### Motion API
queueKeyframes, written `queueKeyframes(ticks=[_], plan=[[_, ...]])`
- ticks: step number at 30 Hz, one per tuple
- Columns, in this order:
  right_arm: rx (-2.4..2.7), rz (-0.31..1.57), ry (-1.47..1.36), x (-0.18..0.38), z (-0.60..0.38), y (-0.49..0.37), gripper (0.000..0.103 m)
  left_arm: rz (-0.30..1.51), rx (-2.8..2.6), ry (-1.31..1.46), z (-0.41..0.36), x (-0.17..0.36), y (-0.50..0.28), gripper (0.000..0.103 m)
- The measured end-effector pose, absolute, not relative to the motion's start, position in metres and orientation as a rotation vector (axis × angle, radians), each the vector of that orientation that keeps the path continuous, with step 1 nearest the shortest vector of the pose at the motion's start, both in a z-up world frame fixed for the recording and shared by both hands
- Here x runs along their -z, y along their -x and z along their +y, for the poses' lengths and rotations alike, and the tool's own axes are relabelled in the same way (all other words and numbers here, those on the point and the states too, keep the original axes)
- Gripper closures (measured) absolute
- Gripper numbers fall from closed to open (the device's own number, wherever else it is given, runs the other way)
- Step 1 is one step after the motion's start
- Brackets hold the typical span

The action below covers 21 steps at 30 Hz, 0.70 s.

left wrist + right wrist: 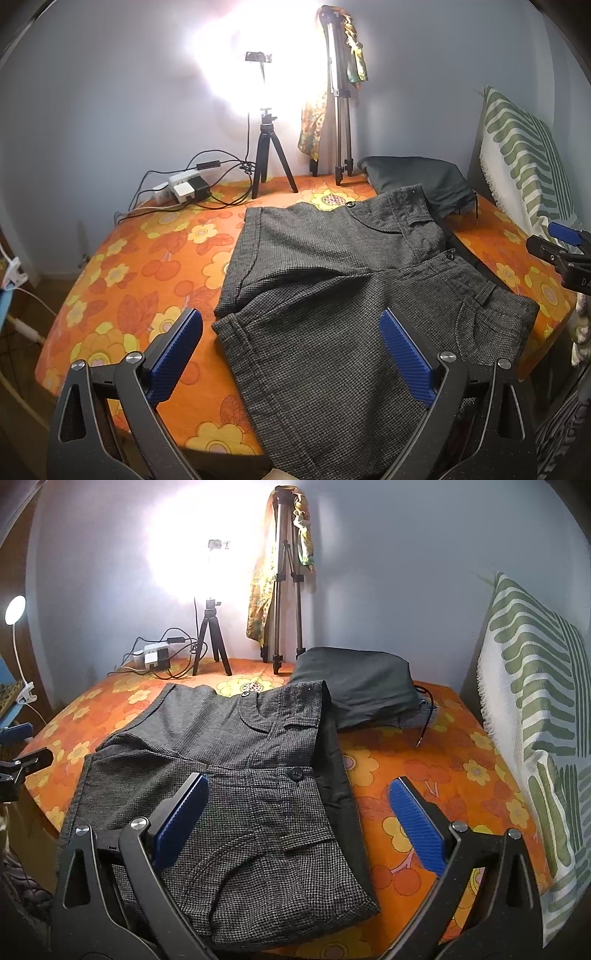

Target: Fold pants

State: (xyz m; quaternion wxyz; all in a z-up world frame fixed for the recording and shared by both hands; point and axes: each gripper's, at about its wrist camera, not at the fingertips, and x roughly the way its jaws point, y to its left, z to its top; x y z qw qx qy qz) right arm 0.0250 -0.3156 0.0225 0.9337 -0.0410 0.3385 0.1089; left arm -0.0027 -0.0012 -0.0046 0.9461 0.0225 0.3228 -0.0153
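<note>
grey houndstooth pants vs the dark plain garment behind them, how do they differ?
Pattern: the grey houndstooth pants are finely checked with buttons and pocket flaps; the dark plain garment is solid with no visible detail.
Position: the houndstooth pants lie near the grippers, the dark garment at the far side towards the wall.
Spread: the pants cover more cloth; the dark garment is a compact bundle.
Both rest on the orange floral tablecloth.

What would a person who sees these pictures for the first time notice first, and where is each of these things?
First comes the glaring lamp against the back wall, above a small black tripod. Next the grey checked pants spread in the middle of the orange flowered tablecloth, partly folded. Nearest, both the left hand-held gripper and the right hand-held gripper hang open over the pants, holding nothing.
</note>
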Motion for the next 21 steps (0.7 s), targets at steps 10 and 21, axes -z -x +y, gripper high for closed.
queueKeyframes(ticks=[10,21], plan=[[-0.284,0.703,0.095,-0.019,-0.314,-0.020,0.015,0.681,0.044,-0.041,0.006,0.013,0.004,0.017],[-0.568,0.787,0.232,0.016,-0.281,0.017,0.029,0.778,0.088,-0.009,0.020,0.038,0.010,0.024]])
